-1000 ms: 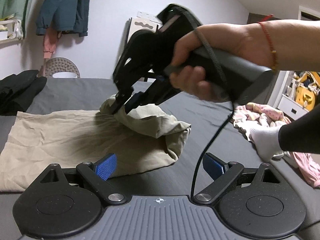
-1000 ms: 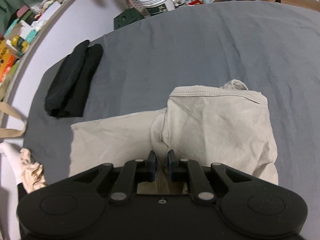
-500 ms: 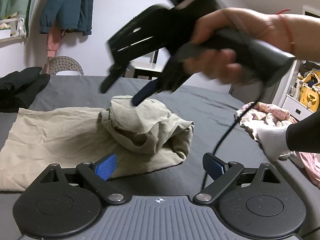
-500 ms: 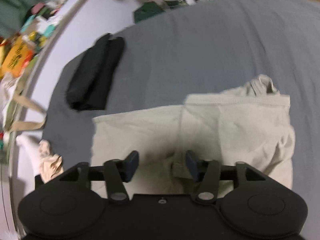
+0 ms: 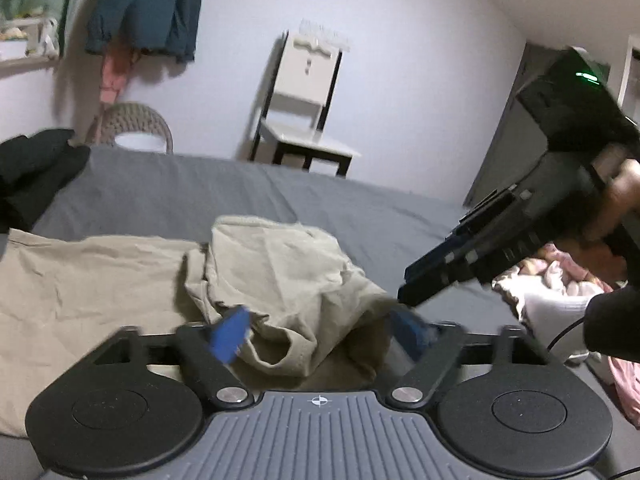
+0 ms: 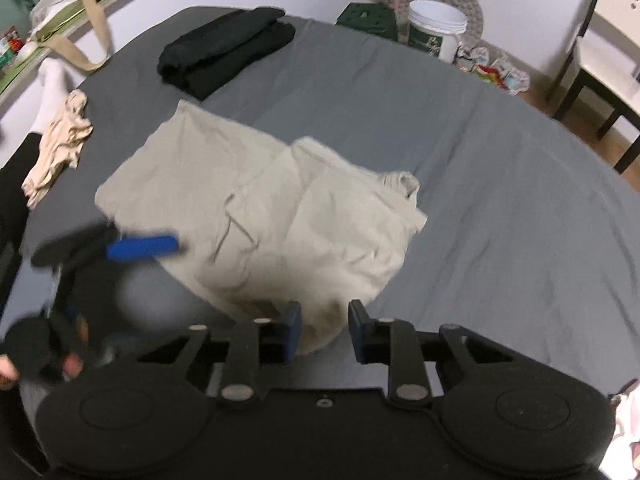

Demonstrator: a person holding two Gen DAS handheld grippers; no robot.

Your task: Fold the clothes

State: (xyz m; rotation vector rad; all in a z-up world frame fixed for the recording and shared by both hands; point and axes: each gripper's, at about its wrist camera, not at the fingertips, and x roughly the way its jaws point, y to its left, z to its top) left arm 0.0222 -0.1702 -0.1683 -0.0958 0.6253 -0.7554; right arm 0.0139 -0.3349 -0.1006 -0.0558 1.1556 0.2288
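A beige garment (image 5: 100, 280) lies on the grey bed (image 5: 200, 192), its right part folded over into a bunched heap (image 5: 288, 272). My left gripper (image 5: 320, 334) is open and low, its blue pads either side of the heap's near edge. In the right wrist view the same garment (image 6: 280, 216) is spread out, and my right gripper (image 6: 325, 332) is open with a corner of the cloth between its fingers. The right gripper (image 5: 480, 256), held in a hand, shows at the right of the left wrist view. A blurred left gripper (image 6: 120, 246) shows at the left.
A folded black garment (image 6: 228, 52) lies at the bed's far corner and a small tan garment (image 6: 60, 140) at its left edge. Beyond the bed stand a white bucket (image 6: 436, 28) and a chair (image 5: 304, 92). Pink clothes (image 5: 560, 276) lie on the right.
My right gripper let go of the fold, opened, and swung from above the heap to the garment's right side. My left gripper moved forward to the heap's near edge.
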